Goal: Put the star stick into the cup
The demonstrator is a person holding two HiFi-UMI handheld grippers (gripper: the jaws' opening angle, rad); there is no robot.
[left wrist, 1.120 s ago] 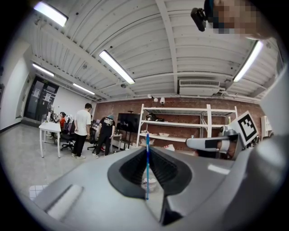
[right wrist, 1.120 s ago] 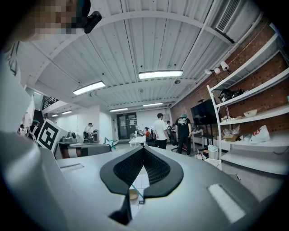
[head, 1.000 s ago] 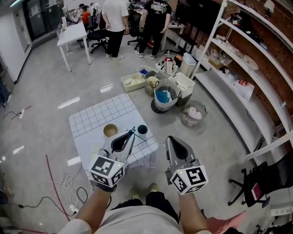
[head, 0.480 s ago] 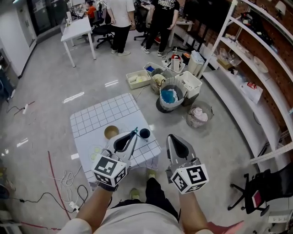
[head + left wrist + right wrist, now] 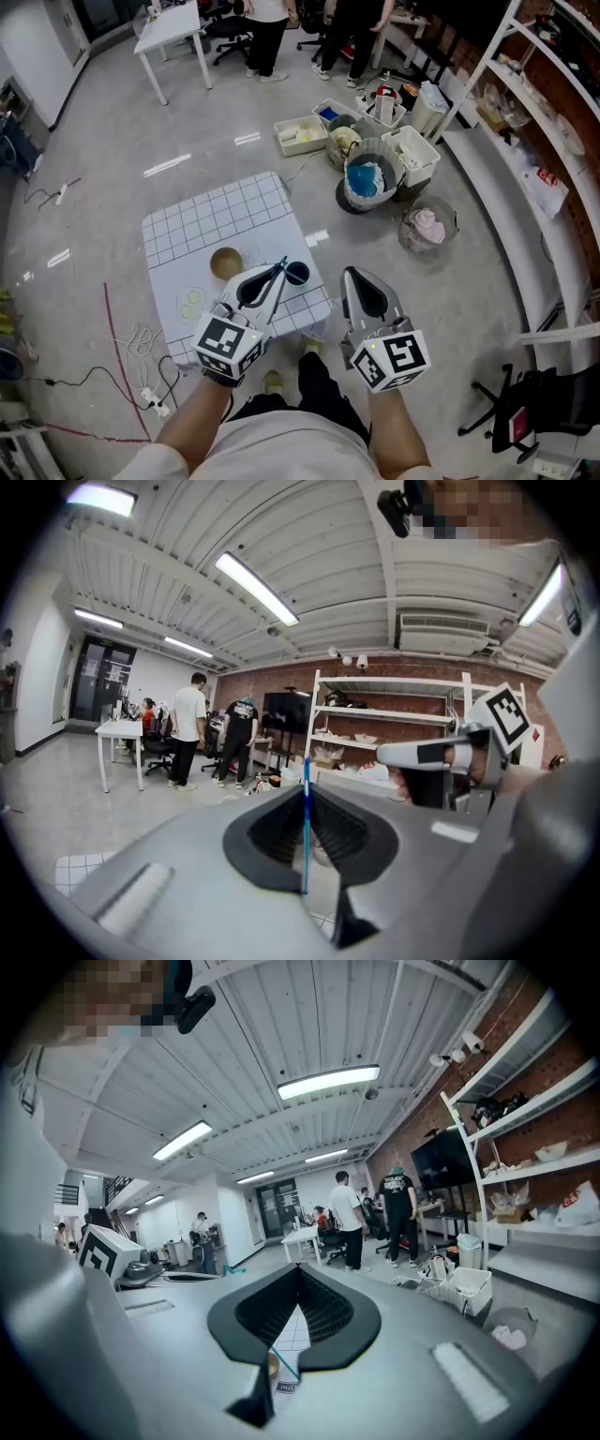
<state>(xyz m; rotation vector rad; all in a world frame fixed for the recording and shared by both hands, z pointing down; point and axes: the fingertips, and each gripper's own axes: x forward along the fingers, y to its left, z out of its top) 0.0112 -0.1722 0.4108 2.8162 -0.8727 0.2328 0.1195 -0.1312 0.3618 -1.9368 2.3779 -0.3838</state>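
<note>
The thin teal star stick (image 5: 280, 266) is pinched in my left gripper (image 5: 275, 274), which is shut on it. In the left gripper view the stick (image 5: 304, 841) stands upright between the closed jaws, and its star end cannot be made out. The stick's tip hangs just left of the small dark cup (image 5: 296, 274), which stands near the front right corner of the grid-cloth table (image 5: 211, 230). My right gripper (image 5: 348, 275) is held past the table's right edge, shut with nothing in it. Through its jaw hollow I glimpse the stick (image 5: 287, 1365).
A brown bowl (image 5: 225, 263) and pale round slices (image 5: 192, 302) share the table. Bins and baskets (image 5: 373, 178) crowd the floor beyond it, shelving (image 5: 525, 103) runs along the right, cables (image 5: 141, 347) lie at left, and people stand by a white desk (image 5: 173, 23).
The head view has shifted, so the table and floor bins sit lower and closer. Both grippers keep their pose, the left still holding the stick beside the cup.
</note>
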